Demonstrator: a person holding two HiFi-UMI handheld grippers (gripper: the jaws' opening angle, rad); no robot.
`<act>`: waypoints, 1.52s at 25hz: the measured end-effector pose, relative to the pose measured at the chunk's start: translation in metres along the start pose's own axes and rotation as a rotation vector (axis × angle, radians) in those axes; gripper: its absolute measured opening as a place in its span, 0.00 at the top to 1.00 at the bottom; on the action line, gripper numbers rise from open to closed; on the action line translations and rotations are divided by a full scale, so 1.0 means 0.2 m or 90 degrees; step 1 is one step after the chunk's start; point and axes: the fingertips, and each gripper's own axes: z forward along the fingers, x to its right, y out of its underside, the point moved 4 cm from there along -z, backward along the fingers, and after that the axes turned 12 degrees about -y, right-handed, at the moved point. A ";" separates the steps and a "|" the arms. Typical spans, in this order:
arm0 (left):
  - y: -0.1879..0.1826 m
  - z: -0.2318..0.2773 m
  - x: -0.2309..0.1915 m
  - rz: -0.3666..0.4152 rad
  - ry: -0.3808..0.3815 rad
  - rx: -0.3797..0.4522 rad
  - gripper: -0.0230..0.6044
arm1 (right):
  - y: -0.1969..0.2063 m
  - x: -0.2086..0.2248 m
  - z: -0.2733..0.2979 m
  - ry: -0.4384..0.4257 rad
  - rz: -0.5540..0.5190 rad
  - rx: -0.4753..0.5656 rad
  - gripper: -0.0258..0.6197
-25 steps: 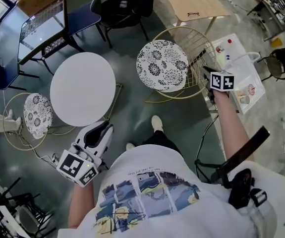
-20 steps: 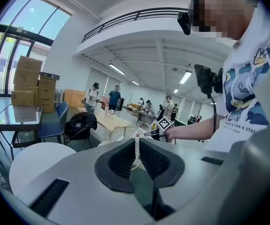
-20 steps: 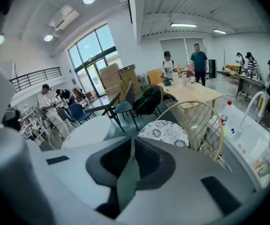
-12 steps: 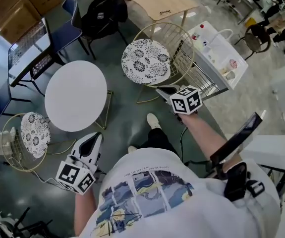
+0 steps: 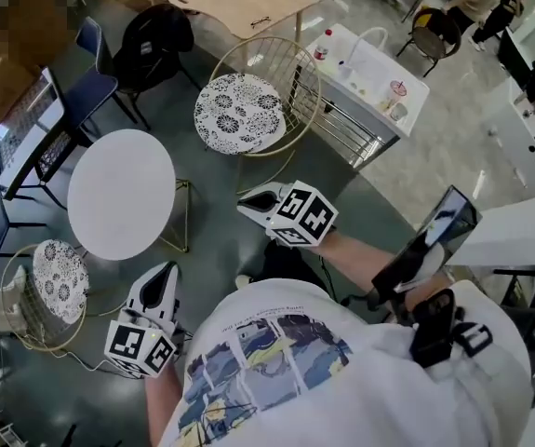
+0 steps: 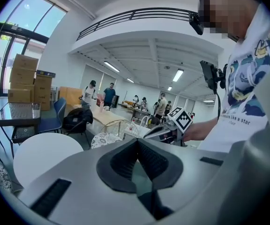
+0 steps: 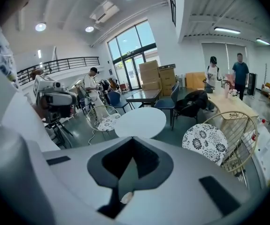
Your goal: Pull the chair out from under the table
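Grey-green floor (image 5: pixel 213 242) carries a round white table (image 5: pixel 120 194). Right of the table, the right gripper (image 5: pixel 250 203) has just closed its jaws on nothing. The left gripper (image 5: pixel 163 276), on the table's near side, is also closed and empty. The wire chair (image 5: pixel 239 112) stands beyond the table's right edge, clear of its top and apart from both grippers.

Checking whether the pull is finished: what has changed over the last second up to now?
The right gripper left the wire back of the chair and drew in toward the person's body, leftward in the head view. Its jaws are shut on nothing. The chair stands clear of the round table as before. The left gripper remains low at the person's left, shut and empty.
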 end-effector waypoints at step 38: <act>0.04 0.05 0.06 0.038 0.048 -0.012 0.95 | -0.16 -0.31 -0.01 -0.030 -0.099 0.010 0.94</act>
